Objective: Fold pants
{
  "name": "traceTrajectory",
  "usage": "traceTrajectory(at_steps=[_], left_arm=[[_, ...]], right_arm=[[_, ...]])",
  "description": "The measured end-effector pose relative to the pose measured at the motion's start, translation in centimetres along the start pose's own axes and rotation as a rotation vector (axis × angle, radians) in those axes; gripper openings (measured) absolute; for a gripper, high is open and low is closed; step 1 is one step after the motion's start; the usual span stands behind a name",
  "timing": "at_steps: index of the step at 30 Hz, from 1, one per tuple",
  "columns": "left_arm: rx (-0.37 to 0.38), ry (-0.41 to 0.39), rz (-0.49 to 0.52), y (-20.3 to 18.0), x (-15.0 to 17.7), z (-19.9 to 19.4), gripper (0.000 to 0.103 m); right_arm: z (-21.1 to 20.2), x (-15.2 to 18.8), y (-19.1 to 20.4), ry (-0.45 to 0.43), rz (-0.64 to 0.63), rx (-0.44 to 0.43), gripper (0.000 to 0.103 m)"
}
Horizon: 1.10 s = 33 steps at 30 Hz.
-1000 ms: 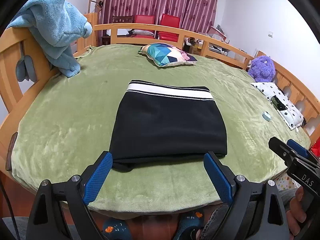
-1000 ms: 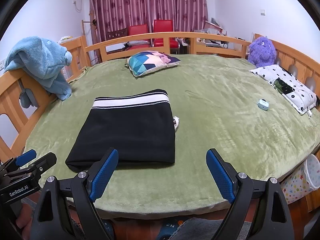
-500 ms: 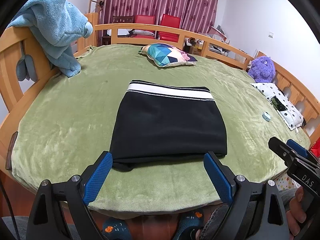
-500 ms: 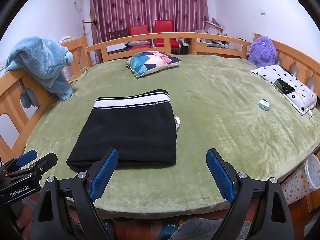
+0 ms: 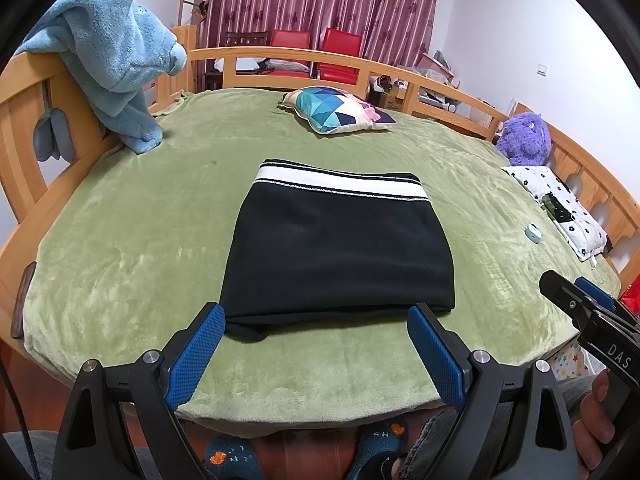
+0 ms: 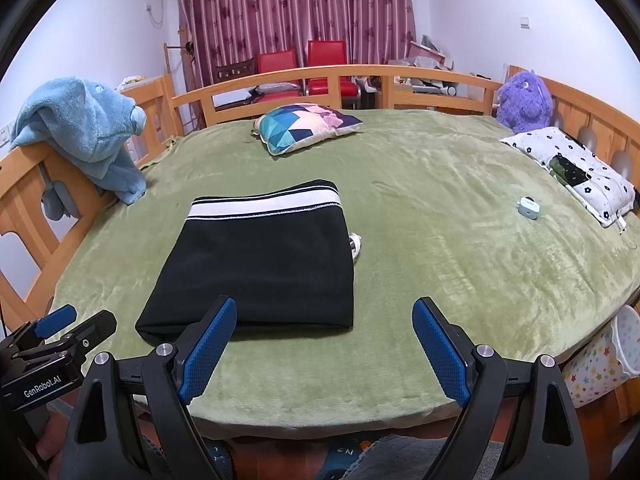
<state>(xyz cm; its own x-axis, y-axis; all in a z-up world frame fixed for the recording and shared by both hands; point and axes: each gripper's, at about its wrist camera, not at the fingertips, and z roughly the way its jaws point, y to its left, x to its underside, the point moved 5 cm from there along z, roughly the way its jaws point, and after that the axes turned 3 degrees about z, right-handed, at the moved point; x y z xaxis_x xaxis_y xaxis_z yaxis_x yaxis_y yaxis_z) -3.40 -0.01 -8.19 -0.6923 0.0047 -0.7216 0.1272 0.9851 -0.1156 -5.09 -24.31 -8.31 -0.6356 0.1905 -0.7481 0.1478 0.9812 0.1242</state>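
Observation:
The black pants (image 5: 340, 252) lie folded into a flat rectangle on the green blanket (image 5: 132, 232), with the white striped waistband at the far edge. They also show in the right wrist view (image 6: 264, 264). My left gripper (image 5: 316, 344) is open and empty, held just short of the pants' near edge. My right gripper (image 6: 324, 336) is open and empty, near the front edge of the bed, to the right of the pants' near edge. A bit of white cord (image 6: 356, 246) peeks out at the pants' right side.
A patterned cushion (image 6: 308, 126) lies at the far side. A blue towel (image 5: 112, 60) hangs on the left wooden rail. A purple plush (image 6: 524, 100), a spotted pillow (image 6: 576, 168) and a small blue case (image 6: 528, 208) are at the right. A starred bin (image 6: 600, 360) stands beside the bed.

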Motion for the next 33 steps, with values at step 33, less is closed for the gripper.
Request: traceTrajectory(at_steps=[33], left_arm=[[0.001,-0.002,-0.003,-0.12,0.1,-0.19,0.093]], right_arm=[[-0.01,0.06,0.21,0.001,0.004,0.0,0.089]])
